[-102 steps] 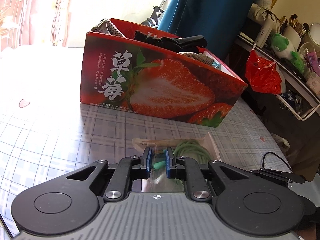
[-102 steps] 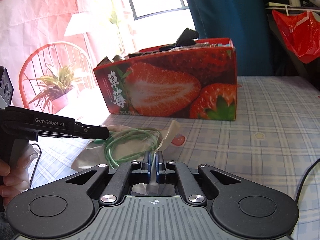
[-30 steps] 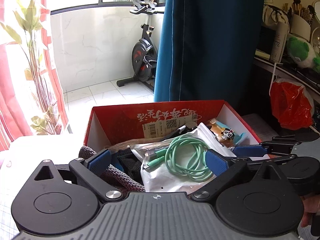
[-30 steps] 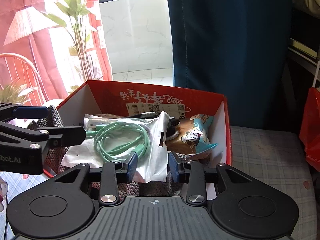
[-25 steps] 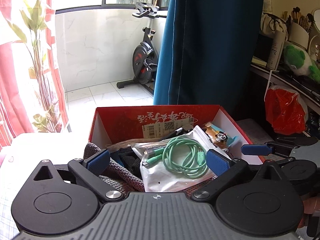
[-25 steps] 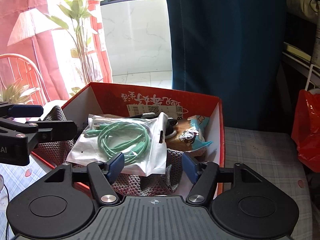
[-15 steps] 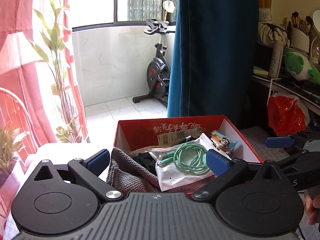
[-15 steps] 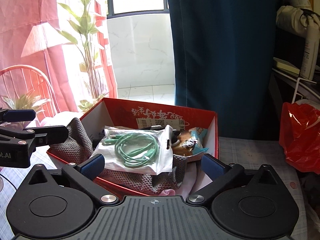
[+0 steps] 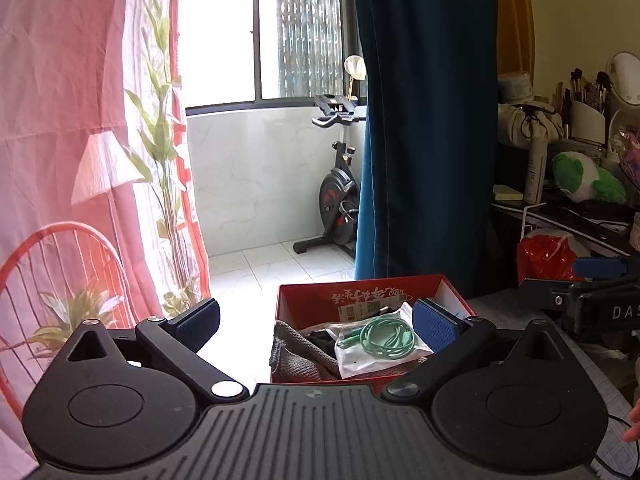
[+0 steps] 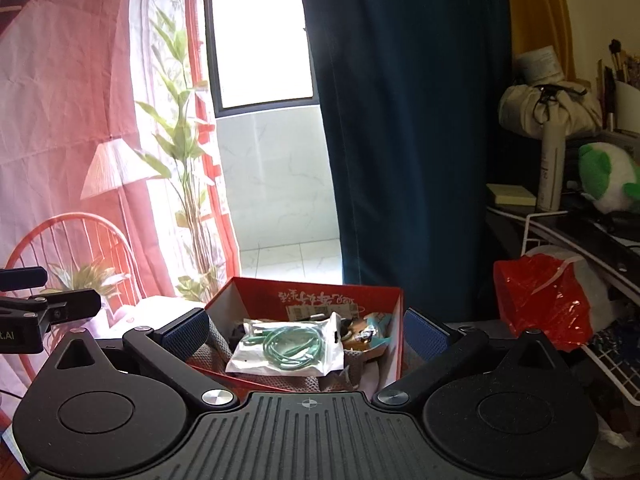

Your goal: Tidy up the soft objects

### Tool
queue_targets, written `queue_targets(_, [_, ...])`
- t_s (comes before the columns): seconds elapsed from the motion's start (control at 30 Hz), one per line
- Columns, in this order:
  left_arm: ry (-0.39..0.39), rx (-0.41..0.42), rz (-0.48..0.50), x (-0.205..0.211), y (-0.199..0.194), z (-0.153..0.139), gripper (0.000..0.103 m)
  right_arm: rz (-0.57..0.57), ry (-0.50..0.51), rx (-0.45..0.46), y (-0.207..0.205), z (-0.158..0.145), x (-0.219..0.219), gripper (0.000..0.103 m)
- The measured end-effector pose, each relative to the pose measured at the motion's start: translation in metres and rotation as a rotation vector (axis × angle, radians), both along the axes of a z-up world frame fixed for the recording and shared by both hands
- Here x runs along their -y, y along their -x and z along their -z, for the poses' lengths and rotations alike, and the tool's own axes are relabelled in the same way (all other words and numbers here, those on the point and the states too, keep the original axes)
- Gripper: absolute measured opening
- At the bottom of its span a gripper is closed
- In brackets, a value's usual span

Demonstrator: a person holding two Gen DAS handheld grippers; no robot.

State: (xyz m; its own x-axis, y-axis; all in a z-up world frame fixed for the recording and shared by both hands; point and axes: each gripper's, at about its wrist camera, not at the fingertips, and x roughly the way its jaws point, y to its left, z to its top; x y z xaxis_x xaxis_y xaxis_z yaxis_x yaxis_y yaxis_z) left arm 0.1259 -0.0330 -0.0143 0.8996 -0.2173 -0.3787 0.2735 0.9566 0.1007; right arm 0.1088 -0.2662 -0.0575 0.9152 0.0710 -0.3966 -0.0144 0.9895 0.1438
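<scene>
The left gripper [image 9: 316, 322] has its jaws wide apart and holds nothing. In the red box [image 10: 308, 294] sits the clear bag with the green cable [image 10: 294, 346], lying on a gray knit cloth [image 9: 298, 360] beside a snack packet [image 10: 374, 330]. The right gripper [image 10: 306, 334] is spread wide too, and empty. The bag looks put away. I see nothing else waiting outside the box.
</scene>
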Motion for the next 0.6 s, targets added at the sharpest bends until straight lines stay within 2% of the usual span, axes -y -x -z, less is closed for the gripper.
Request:
queue_targets(0.13, [-0.017,0.037,-0.015,0.001,0.022,-0.01,0.103,0.026,0.033,0.054,0.028,-0.019,-0.005,0.103])
queue_targets(0.3, [0.004,0.036,-0.045,-0.002,0.041,-0.013,0.103,0.014,0.011,0.093,0.054,-0.03,-0.01,0.103])
queue_targets(0.6, [0.022,0.039,-0.094,-0.013,0.048,-0.015,0.103,0.002,-0.02,0.1,0.068,-0.034,-0.016,0.103])
